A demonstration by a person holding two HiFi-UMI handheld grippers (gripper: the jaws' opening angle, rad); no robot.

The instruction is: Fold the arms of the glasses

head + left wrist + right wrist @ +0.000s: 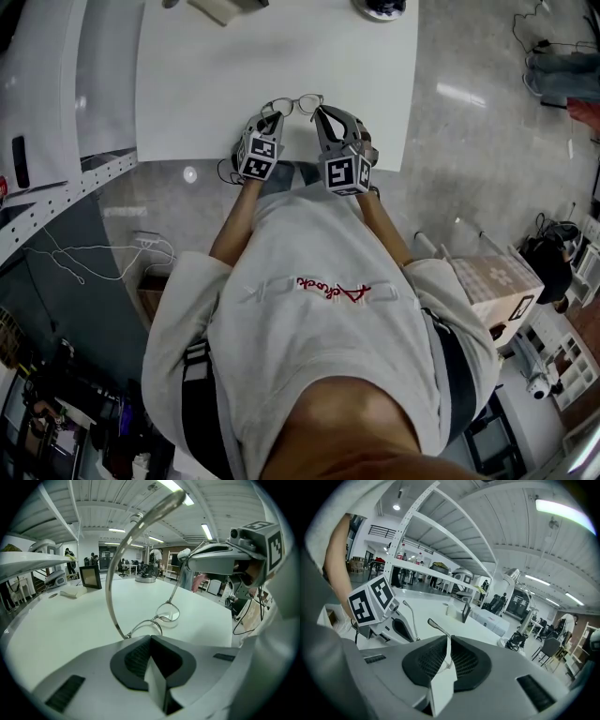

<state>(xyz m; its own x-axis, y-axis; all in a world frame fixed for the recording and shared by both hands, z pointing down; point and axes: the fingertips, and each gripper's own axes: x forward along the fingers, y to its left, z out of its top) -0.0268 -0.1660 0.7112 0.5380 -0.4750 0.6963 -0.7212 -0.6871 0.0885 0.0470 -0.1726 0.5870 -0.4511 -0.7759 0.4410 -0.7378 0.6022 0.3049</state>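
Note:
Thin metal-framed glasses (293, 103) hang just above the white table (187, 84) near its front edge, held between my two grippers. My left gripper (271, 118) is shut on the glasses' left arm. In the left gripper view that arm (112, 573) rises out of the shut left gripper (150, 639) and curves overhead, with the lenses (167, 615) beyond it. My right gripper (320, 114) is shut on the other arm. Its tip (436, 625) pokes out past the shut right gripper (447, 641). Each gripper view shows the other gripper: the right gripper (220, 562) and the left gripper (377, 609).
A pale box (225, 7) and a dark round object (382, 7) lie at the table's far edge. A small dark frame (90, 576) and a white pad (74, 592) stand further back. The table's front edge (281, 161) is right under my grippers.

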